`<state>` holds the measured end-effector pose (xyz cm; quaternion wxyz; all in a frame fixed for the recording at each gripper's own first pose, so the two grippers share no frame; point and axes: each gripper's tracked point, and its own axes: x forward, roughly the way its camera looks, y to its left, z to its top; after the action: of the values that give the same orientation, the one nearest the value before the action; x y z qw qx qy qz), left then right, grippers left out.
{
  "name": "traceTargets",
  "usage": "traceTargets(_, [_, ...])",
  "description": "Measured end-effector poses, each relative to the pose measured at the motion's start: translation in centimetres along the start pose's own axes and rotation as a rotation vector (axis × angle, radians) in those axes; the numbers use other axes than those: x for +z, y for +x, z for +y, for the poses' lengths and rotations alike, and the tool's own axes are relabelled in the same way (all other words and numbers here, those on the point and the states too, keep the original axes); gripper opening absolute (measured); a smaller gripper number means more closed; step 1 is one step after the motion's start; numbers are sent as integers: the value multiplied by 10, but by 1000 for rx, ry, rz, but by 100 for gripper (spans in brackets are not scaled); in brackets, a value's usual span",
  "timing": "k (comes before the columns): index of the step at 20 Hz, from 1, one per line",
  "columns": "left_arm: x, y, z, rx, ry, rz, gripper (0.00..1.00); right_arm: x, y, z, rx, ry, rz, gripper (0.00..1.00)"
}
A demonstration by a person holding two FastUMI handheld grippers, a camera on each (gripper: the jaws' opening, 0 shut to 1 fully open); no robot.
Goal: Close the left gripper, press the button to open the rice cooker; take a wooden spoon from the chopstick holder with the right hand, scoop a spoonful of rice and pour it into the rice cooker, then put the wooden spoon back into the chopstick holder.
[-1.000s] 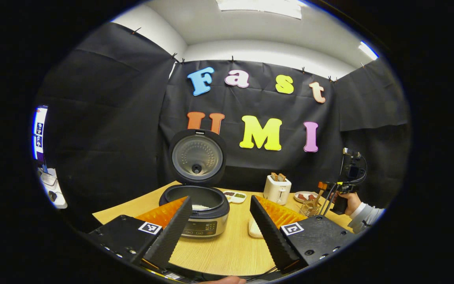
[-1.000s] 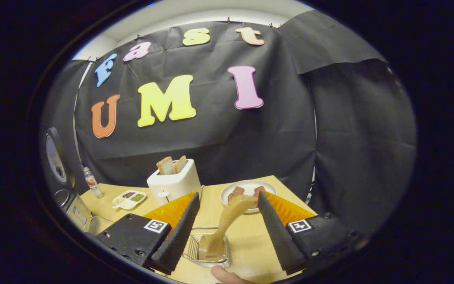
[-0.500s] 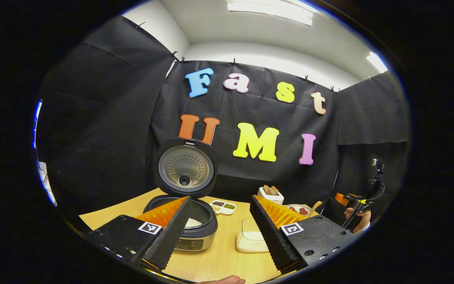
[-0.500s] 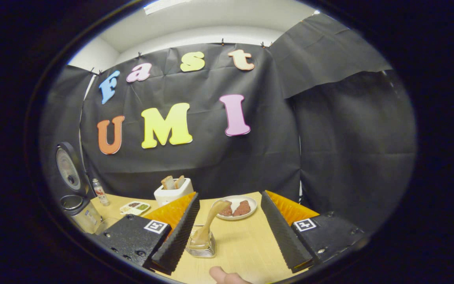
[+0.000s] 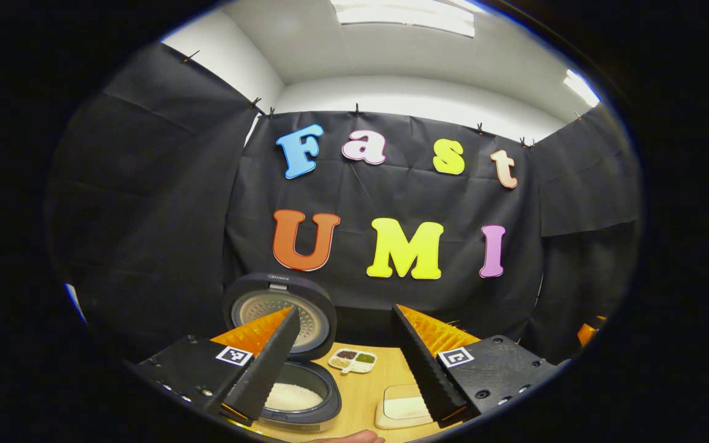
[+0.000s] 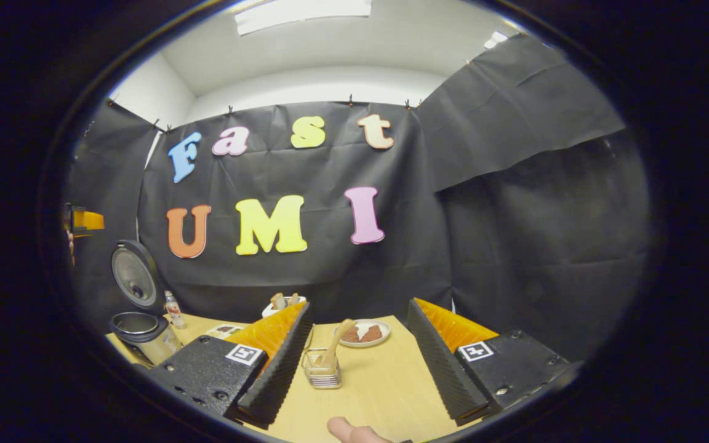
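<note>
Both claws spread, empty: left gripper (image 5: 345, 363), right gripper (image 6: 360, 363) | wooden spoon (image 6: 337, 342) leaning in chopstick holder (image 6: 322, 371) ahead of right gripper (task looks finished) | risk: a stray knock topples holder; rice cooker (image 5: 296, 397) lid open.

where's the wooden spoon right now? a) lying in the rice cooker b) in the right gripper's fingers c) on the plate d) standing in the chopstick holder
d: the wooden spoon stands leaning in the chopstick holder on the table, ahead of the open right gripper, whose fingers do not touch it.
</note>
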<state>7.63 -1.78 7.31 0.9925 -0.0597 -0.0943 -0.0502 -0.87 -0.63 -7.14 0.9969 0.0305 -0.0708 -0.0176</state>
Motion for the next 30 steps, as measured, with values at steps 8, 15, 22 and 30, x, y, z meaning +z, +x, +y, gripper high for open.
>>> traceTargets(8, [37,84,85,120,-53,-55,94,-25,-23,79,159,-46,4,100])
traceTargets(15, [5,160,119,180,-22,-61,94,-64,-13,119,250,-68,47,100])
traceTargets(22, [-10,213,123,184,14,-109,94,-107,2,146,322,-80,119,96])
traceTargets(30, [-42,226,141,162,25,16,95,-125,2,158,361,-67,133,100])
